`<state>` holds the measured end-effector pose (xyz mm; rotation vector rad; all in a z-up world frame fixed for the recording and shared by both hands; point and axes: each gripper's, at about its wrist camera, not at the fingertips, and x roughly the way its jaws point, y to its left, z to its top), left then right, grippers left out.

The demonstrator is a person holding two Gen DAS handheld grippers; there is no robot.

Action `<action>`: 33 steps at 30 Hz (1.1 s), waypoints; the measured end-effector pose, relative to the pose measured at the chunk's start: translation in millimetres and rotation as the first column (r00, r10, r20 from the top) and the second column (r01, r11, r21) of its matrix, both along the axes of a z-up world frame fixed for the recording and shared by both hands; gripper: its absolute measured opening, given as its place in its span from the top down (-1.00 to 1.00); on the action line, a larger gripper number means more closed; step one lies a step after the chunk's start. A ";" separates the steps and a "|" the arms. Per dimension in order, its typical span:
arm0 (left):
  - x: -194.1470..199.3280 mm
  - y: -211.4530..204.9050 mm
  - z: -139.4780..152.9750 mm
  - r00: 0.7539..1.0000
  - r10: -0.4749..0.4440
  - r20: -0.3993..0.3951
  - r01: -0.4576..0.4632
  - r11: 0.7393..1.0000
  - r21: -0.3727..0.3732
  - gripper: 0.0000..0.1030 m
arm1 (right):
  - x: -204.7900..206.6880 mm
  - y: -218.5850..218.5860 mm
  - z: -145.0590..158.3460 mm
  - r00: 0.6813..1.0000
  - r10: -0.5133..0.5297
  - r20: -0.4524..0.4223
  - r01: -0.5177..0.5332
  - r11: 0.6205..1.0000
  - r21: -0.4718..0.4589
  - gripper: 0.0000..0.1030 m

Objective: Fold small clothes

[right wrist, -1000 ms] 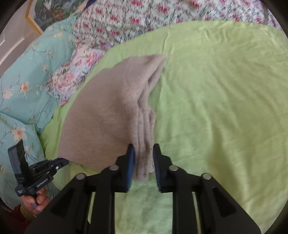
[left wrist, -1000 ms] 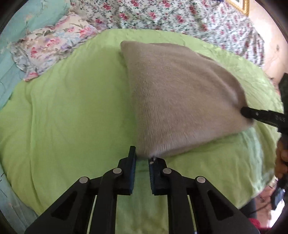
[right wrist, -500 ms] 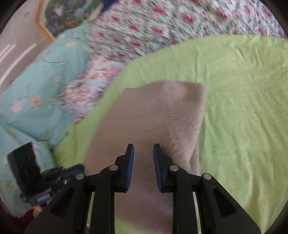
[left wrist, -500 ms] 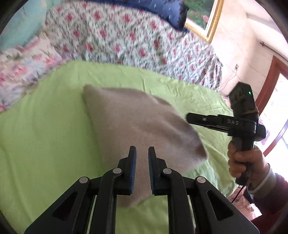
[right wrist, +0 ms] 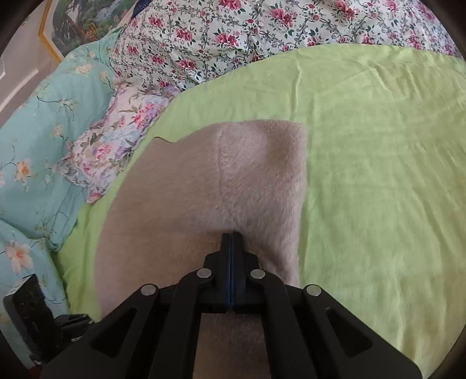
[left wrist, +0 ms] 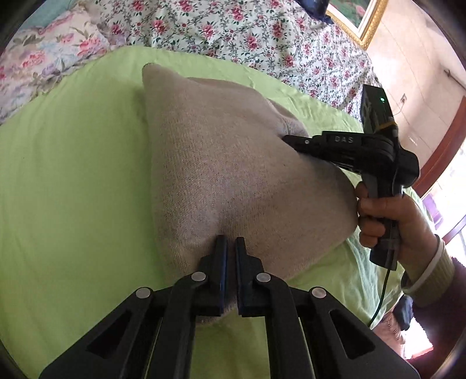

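Observation:
A folded beige knit garment (left wrist: 227,163) lies on the green sheet (left wrist: 72,175); it also shows in the right wrist view (right wrist: 221,180). My left gripper (left wrist: 230,242) has its fingers pinched on the garment's near edge, with a narrow gap filled by fabric. My right gripper (right wrist: 231,237) is shut tight on the garment's right side; it shows from the side in the left wrist view (left wrist: 294,140), held by a hand. The cloth bulges up between the two grips.
Floral quilts (right wrist: 233,38) and a teal floral pillow (right wrist: 35,145) lie along the far and left sides of the bed. The green sheet (right wrist: 378,175) spreads wide to the right. A framed picture (right wrist: 75,26) hangs on the wall.
Both grippers were open a second ago at the garment's edges. They moved in over the cloth and closed on it; the right one shut fully and the fabric bunched up.

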<state>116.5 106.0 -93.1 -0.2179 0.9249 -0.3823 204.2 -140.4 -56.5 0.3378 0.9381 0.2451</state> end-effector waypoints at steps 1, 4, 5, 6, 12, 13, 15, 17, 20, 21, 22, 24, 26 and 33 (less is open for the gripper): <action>-2.6 -1.2 0.6 1.000 0.001 0.001 -0.001 1.000 0.007 0.91 | -11.6 2.2 8.5 1.000 0.008 0.009 -0.008 1.000 -0.001 0.95; -6.9 -2.7 2.7 1.000 0.003 0.006 -0.003 1.000 0.031 0.91 | -51.4 11.8 26.8 0.997 0.060 0.050 -0.060 0.998 -0.014 0.94; -8.1 -3.3 3.4 1.000 0.005 0.007 -0.005 0.999 0.038 0.91 | -62.2 14.3 28.1 0.996 0.071 0.049 -0.070 0.997 -0.025 0.94; -7.9 -4.3 4.3 1.000 0.005 0.008 -0.006 0.999 0.043 0.91 | -76.7 16.5 26.5 0.996 0.083 0.036 -0.081 0.995 -0.054 0.94; -17.5 -8.8 8.4 1.000 0.016 0.007 -0.016 0.996 0.083 0.91 | -111.3 -1.1 -8.6 0.999 0.037 -0.034 -0.042 0.985 -0.166 1.00; -19.1 -9.5 8.4 1.000 0.016 0.004 -0.016 0.996 0.089 0.91 | -109.6 -3.9 -8.4 0.999 0.024 -0.041 -0.030 0.989 -0.144 1.00; -23.4 -10.9 8.3 1.000 0.017 0.003 -0.017 0.994 0.106 0.91 | -107.7 -2.2 -8.0 0.999 0.023 -0.042 -0.029 0.987 -0.157 1.00; -25.5 -9.0 7.9 1.000 0.020 0.002 -0.020 0.994 0.109 0.91 | -107.3 1.0 -7.9 0.999 0.028 -0.040 -0.035 0.985 -0.171 1.00; -25.9 -5.3 7.0 1.000 0.027 -0.006 -0.026 0.995 0.096 0.91 | -109.5 -2.3 -9.0 0.999 0.021 -0.042 -0.027 0.990 -0.142 1.00; -25.8 -4.5 6.7 1.000 0.028 -0.008 -0.027 0.995 0.094 0.91 | -110.2 -2.9 -8.8 0.999 0.019 -0.042 -0.025 0.991 -0.135 1.00; -25.8 -4.6 6.4 1.000 0.029 -0.009 -0.028 0.995 0.095 0.91 | -112.4 -3.2 -8.4 0.999 0.019 -0.042 -0.024 0.991 -0.134 1.00; -27.6 -5.2 6.1 0.999 0.032 -0.008 -0.031 0.994 0.105 0.91 | -116.1 -4.4 -7.5 0.999 0.017 -0.043 -0.023 0.991 -0.133 1.00; -27.2 -5.7 6.6 0.999 0.034 -0.008 -0.033 0.993 0.111 0.91 | -118.7 -5.7 -7.1 0.999 0.009 -0.045 -0.015 0.992 -0.124 1.00; -30.7 -2.7 7.1 0.999 0.040 -0.015 -0.038 0.993 0.112 0.91 | -130.2 -6.3 -4.6 0.998 -0.008 -0.069 0.000 0.993 -0.120 1.00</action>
